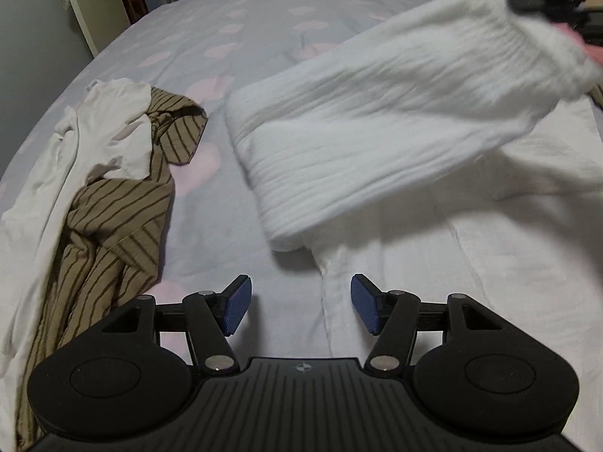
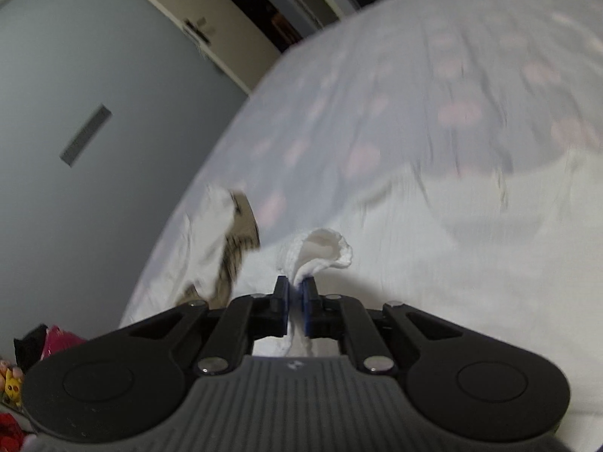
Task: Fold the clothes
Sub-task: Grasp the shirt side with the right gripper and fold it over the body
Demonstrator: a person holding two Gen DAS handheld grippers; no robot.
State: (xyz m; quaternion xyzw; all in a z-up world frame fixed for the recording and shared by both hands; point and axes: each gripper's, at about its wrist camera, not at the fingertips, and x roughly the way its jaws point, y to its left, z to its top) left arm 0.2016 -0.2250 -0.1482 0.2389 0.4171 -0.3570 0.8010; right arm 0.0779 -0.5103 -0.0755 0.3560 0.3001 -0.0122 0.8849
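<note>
The left wrist view is taken from just behind the left gripper (image 1: 299,305), angled steeply down and close over the bed (image 1: 241,37). The right wrist view is taken from behind the right gripper (image 2: 296,303), tilted less steeply, with a door (image 2: 94,94) beyond. The bed, the white ribbed garment (image 1: 377,132) and the striped garment (image 1: 124,218) are shared by both views.
</note>
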